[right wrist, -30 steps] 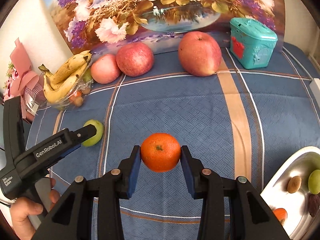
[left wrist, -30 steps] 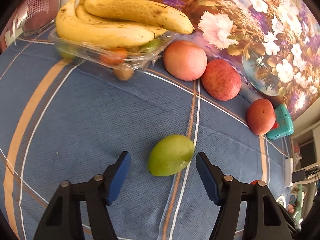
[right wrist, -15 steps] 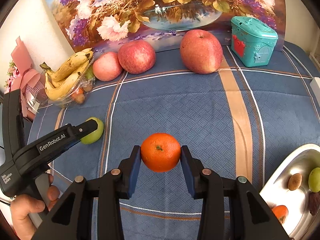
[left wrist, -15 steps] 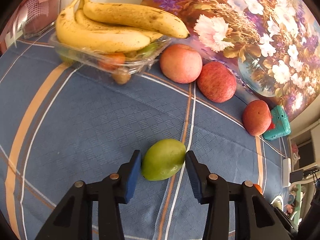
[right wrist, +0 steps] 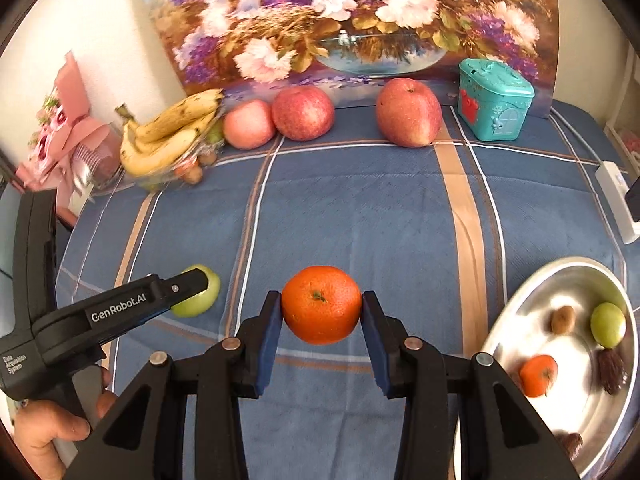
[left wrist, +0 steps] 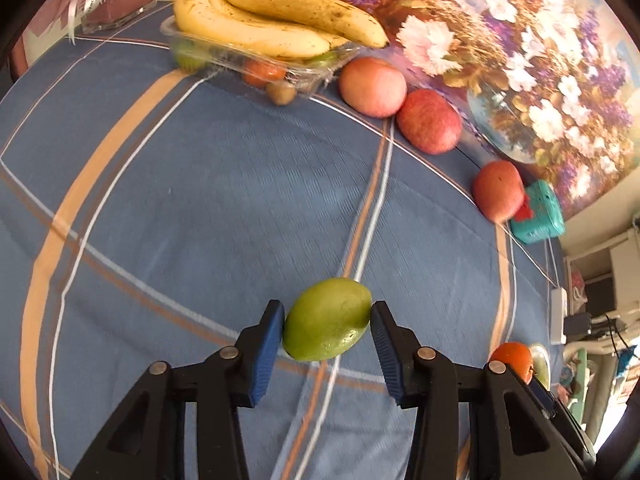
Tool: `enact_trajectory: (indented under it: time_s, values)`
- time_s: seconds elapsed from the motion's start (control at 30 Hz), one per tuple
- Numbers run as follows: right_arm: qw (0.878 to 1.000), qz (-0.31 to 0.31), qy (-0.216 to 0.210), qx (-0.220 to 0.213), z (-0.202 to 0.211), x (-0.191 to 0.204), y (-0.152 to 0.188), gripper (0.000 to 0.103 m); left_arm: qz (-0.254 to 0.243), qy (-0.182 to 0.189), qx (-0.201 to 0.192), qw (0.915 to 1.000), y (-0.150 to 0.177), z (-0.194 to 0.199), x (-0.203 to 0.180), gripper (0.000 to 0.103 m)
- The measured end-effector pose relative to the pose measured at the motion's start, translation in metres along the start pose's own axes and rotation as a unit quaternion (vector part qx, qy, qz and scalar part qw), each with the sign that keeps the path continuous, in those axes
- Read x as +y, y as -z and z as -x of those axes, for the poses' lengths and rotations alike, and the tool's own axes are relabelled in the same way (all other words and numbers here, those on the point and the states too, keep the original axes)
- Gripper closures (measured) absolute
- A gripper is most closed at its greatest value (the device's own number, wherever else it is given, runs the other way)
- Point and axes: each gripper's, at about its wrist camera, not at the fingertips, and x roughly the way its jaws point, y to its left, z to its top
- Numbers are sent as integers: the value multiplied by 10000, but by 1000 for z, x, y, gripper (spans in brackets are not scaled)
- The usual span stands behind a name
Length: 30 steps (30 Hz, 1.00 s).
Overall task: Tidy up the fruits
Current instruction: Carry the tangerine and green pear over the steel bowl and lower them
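The left gripper (left wrist: 327,334) has closed on the green fruit (left wrist: 327,319), low centre of frame; the right gripper (right wrist: 321,318) holds the orange (right wrist: 321,304). Both look firm, smooth, round: grip across the middle.

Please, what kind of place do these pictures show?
Probably a room in a home, not a lab or shop. A checked blue cloth covers the surface, a flower painting leans against the wall behind, and a pink gift bouquet and bananas stand at the side.

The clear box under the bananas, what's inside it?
Inside the clear box show an orange fruit, green ones and a brown one. The bananas cover the rest.
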Motion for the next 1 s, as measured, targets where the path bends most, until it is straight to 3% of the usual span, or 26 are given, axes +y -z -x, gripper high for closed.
enact_trajectory:
  time_s: [0.43,0.47,0.53,0.93,1.0]
  values:
    - [9999,8,-4,-127,46,-8,41,62,-113,280,-189,9994,57,45,-21,56]
    - [9999,0,13,-109,47,-10,44,62,-142,320,-185,9992,62,47,-25,57]
    - [10000,-40,29,-54,47,-14,49,62,-179,443,-210,9986,67,50,-32,68]
    - [9988,-468,15,134,38,-42,54,62,-407,280,-330,9982,69,43,-45,66]
    - [9987,-490,-15,157,37,-43,53,62,-486,182,-205,9984,69,36,-47,59]
